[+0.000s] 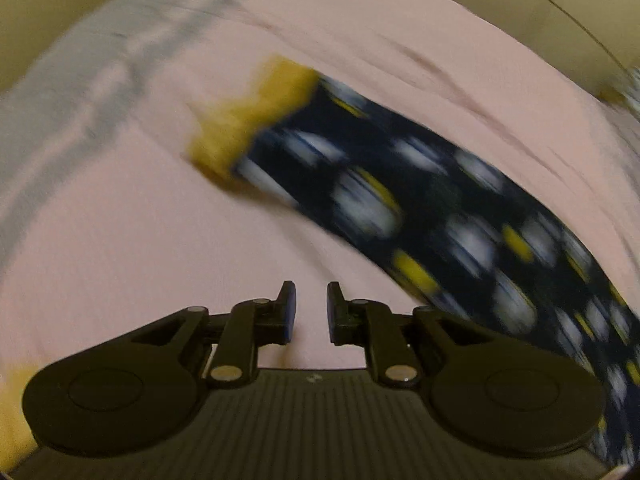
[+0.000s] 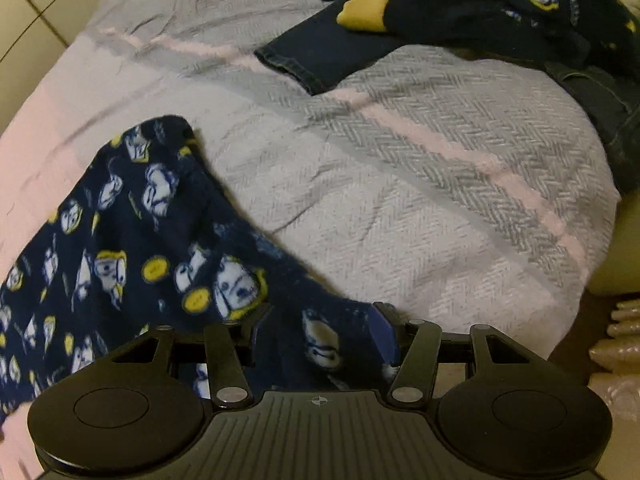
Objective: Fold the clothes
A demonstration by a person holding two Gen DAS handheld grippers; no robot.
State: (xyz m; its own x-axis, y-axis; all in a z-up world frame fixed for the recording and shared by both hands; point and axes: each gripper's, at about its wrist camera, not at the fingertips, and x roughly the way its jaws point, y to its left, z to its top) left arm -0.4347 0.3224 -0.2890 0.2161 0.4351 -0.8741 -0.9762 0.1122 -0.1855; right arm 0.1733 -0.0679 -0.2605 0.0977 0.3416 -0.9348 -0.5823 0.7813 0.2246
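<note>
At the bottom of the right wrist view, the right gripper (image 2: 324,340) has its jaws clamped on a bunched edge of the navy penguin-print fleece garment (image 2: 132,248), which spreads toward the lower left over the grey herringbone bedspread (image 2: 420,184). Farther off, upper right, dark jeans (image 2: 320,56) lie under a heap of navy and yellow clothes (image 2: 480,0). In the blurred left wrist view, the left gripper (image 1: 311,312) hovers empty, jaws slightly apart, above the pink sheet (image 1: 120,220); beyond it the same garment's leg runs from centre to lower right, ending in a yellow cuff (image 1: 256,120).
</note>
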